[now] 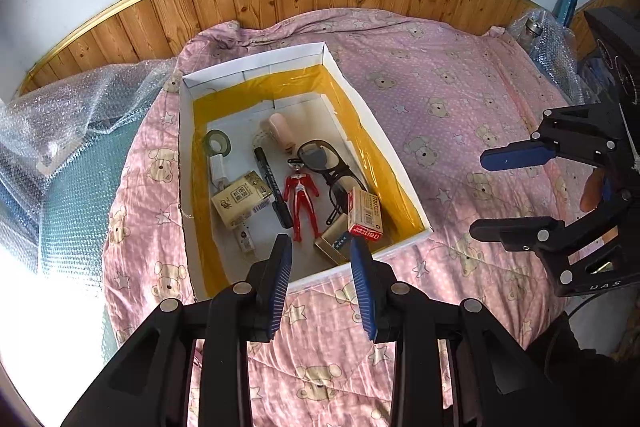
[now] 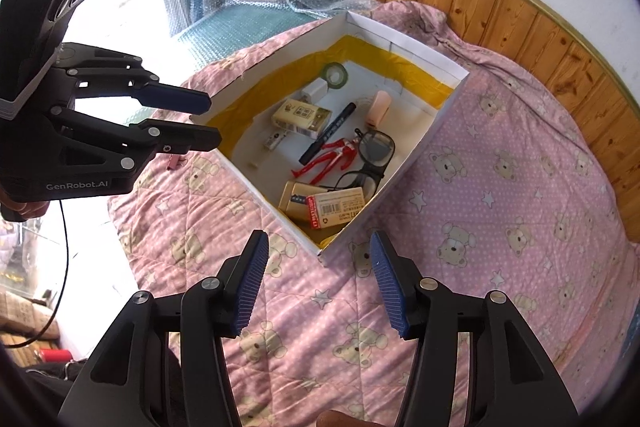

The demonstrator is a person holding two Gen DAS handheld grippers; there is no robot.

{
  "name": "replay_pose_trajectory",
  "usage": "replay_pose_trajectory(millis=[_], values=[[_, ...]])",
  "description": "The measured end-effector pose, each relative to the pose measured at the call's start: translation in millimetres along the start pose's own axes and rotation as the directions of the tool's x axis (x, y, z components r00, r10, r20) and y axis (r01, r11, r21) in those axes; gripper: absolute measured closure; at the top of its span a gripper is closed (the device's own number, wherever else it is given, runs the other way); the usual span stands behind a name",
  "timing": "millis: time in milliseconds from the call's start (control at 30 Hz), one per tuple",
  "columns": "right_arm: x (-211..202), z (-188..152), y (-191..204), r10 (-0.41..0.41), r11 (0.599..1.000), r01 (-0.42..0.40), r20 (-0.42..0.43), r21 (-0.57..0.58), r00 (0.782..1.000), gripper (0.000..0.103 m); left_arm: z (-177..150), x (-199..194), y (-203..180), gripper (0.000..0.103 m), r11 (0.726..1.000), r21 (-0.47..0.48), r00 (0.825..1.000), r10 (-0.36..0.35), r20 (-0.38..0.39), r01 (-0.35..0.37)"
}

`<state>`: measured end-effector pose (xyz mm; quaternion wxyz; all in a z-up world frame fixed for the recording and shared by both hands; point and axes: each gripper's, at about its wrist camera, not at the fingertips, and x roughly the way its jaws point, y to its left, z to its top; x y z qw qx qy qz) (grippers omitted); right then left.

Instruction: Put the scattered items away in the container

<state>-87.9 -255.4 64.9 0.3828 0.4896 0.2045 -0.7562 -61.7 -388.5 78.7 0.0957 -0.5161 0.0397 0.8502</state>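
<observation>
- The left tongs [image 1: 322, 251] sit nearest the lens, blue pads apart and holding nothing, poised over the near wall of the white box [image 1: 256, 61].
- The box rests on a pink bear-print quilt [image 1: 460, 95], its inner walls lined with yellow tape.
- Inside the box, at the left: a roll of tape [image 1: 218, 143], a white charger [image 1: 219, 169] and a beige carton [image 1: 240, 199].
- Toward the box's middle: a black marker [image 1: 272, 183] and a red toy figure [image 1: 301, 199], lying lengthwise side by side.
- Beyond them, near the box's far wall, lies a pale pink cylinder [image 1: 280, 133].
- At the box's right: black glasses [image 1: 324, 163], with a red-and-tan small box [image 1: 365, 215] lying on a gold tin [image 1: 332, 247].
- To the right of the box, well apart from it, the right tongs [image 1: 500, 193] hang over the quilt, pads apart and empty.
- Bubble wrap [image 1: 72, 107] lies beyond the box's left side.
</observation>
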Motion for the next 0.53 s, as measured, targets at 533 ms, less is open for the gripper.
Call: replay_pose_trajectory(millis=[533], values=[[3,-2,20,0.021,0.999,-0.022,-0.026,-0.039,0.999,0.047,-11,-10,-12,0.071,0.999,0.025,1.0,-0.02,0.003,0.02]])
